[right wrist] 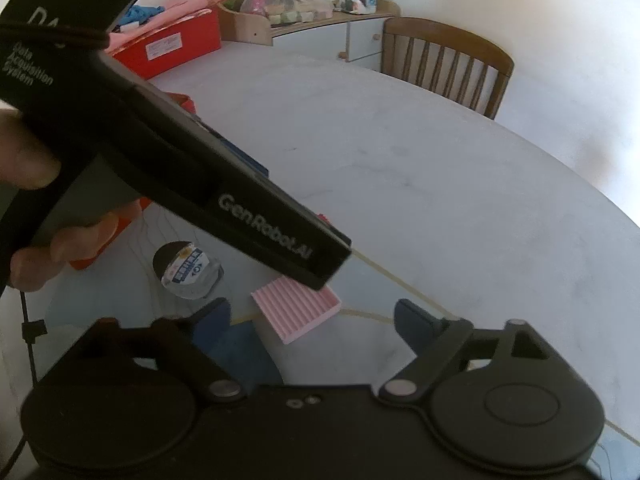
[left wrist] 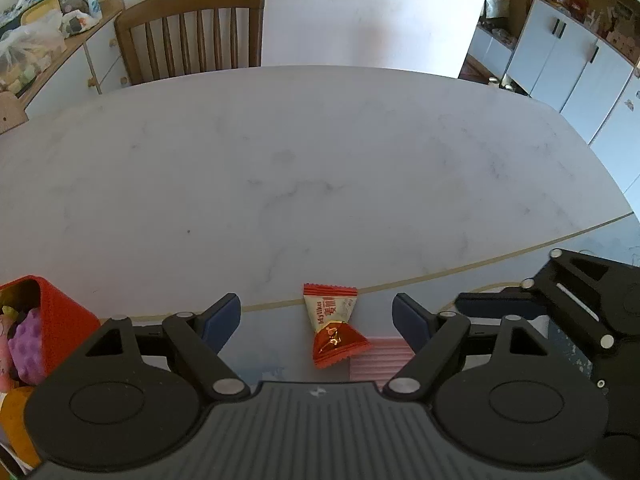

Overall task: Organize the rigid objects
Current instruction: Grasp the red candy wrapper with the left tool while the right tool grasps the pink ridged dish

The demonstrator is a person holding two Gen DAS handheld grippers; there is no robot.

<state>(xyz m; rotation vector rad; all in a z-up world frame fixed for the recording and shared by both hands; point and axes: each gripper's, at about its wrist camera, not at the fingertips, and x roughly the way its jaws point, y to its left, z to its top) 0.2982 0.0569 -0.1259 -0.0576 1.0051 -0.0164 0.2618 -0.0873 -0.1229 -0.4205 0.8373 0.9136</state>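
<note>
A wrapped candy (left wrist: 334, 324) in an orange and white wrapper lies on the table between the open jaws of my left gripper (left wrist: 316, 318). Its lower end rests on a pink ribbed block (left wrist: 380, 358), which also shows in the right wrist view (right wrist: 298, 308). My right gripper (right wrist: 312, 320) is open and empty, just short of the pink block; its body shows at the right of the left wrist view (left wrist: 576, 300). A red box (left wrist: 60, 320) with soft toys stands at the left. A small clear jar (right wrist: 188, 270) lies left of the pink block.
The left gripper's black body (right wrist: 180, 160) crosses the right wrist view and hides part of the table. A wooden chair (left wrist: 192, 32) stands at the far edge of the white marble table (left wrist: 320, 160). A cluttered sideboard (left wrist: 40, 40) stands at the far left. A large red box (right wrist: 176, 44) sits beyond.
</note>
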